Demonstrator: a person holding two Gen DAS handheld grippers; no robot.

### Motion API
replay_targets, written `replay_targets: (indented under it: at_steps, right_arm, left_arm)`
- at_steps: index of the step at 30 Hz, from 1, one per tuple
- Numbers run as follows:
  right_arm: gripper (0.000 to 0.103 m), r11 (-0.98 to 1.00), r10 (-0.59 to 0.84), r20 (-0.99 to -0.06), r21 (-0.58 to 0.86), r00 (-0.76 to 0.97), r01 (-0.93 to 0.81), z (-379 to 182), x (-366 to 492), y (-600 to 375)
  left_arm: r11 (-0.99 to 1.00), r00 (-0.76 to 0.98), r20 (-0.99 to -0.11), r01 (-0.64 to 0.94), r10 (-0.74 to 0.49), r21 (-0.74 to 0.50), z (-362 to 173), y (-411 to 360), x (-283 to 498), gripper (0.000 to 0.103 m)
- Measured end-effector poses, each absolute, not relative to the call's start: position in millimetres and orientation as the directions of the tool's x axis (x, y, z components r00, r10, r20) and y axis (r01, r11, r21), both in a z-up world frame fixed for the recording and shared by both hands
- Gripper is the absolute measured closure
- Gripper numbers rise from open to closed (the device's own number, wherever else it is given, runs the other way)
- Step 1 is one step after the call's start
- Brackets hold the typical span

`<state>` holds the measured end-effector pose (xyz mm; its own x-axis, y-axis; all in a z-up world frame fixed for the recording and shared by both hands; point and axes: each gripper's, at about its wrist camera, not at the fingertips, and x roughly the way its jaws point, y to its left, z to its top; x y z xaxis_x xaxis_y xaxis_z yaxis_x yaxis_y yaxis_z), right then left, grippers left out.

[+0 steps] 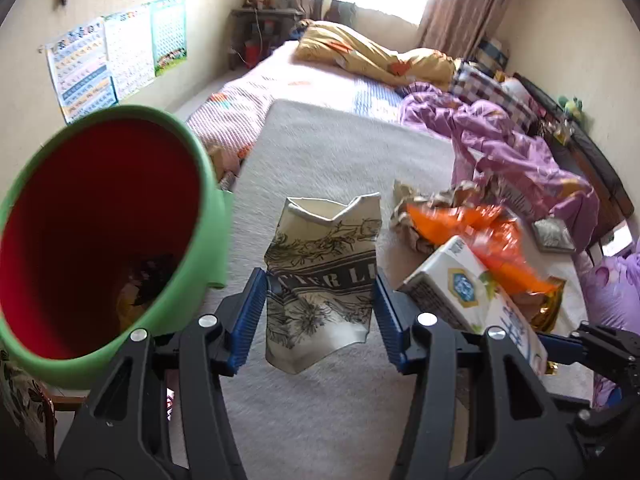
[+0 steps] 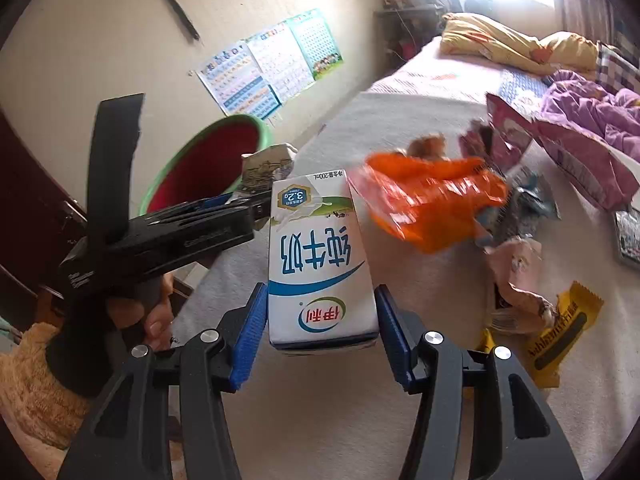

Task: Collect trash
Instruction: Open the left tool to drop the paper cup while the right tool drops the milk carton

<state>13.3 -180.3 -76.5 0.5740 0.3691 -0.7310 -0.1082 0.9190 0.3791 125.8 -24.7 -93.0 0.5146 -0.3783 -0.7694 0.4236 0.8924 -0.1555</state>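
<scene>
My left gripper [image 1: 320,312] is shut on a crumpled paper cup [image 1: 320,276] with a dark floral print, held above the bed next to a green bin [image 1: 208,184] with a red inside at left. My right gripper [image 2: 320,328] is shut on a white milk carton [image 2: 316,264], which also shows in the left wrist view [image 1: 460,284]. An orange wrapper [image 2: 432,204] lies blurred just beyond the carton. The bin [image 2: 264,128] and the cup [image 2: 268,168] show at the left of the right wrist view, behind the left gripper's body.
More wrappers lie on the grey bedspread [image 1: 340,152]: a yellow snack bar [image 2: 560,332], a crumpled pink paper [image 2: 516,276], a dark pink bag [image 2: 560,152]. Purple bedding [image 1: 512,152] and a yellow quilt [image 1: 360,48] lie further off. Some trash sits in the bin's bottom [image 1: 148,284].
</scene>
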Motion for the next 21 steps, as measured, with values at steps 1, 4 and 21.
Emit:
replay_targets:
  at_steps: [1,4,21]
  right_arm:
    - [0.051,0.918,0.372,-0.727,0.378,0.577,-0.115,-74.6,13.9,-177.9]
    - [0.051,0.918,0.373,-0.716,0.375,0.589,-0.126,-67.8,15.9,-170.5]
    - [0.05,0.918,0.375,-0.694,0.37,0.614,-0.142,-53.1,33.2,-135.5]
  left_arm:
    - [0.896,0.528,-0.761,0.417,-0.376,-0.153,-87.9,-20.4,123.1,0.052]
    - [0.906,0.564,-0.739,0.396,-0.369,-0.15,-75.1,-9.1,118.5,0.052]
    - [0.94,0.644,-0.696,0.306,-0.319,-0.148,-52.6,55.2,111.5,0.052]
